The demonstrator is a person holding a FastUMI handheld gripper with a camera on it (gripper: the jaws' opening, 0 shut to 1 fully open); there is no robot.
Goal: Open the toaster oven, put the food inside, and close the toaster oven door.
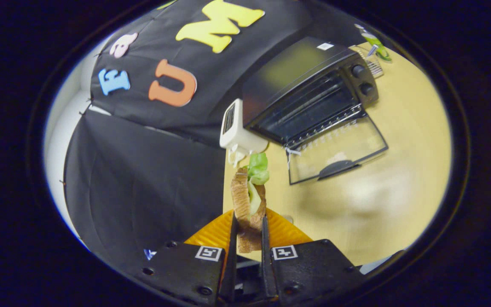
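Observation:
A sandwich (249,200) of two brown bread slices with green lettuce sticking out stands on edge between my fingers, and my gripper (249,232) is shut on it, holding it above the wooden table (407,140). Beyond it and to the right sits the black toaster oven (309,87). Its glass door (337,151) lies folded down flat, showing the wire rack inside. Two round knobs (362,79) sit at its far end. The whole view is tilted.
A white pop-up toaster (237,130) stands next to the oven, just beyond the sandwich. A green-handled tool (375,44) and a small wire rack (371,64) lie past the oven. The booth's black cloth wall hangs to the left.

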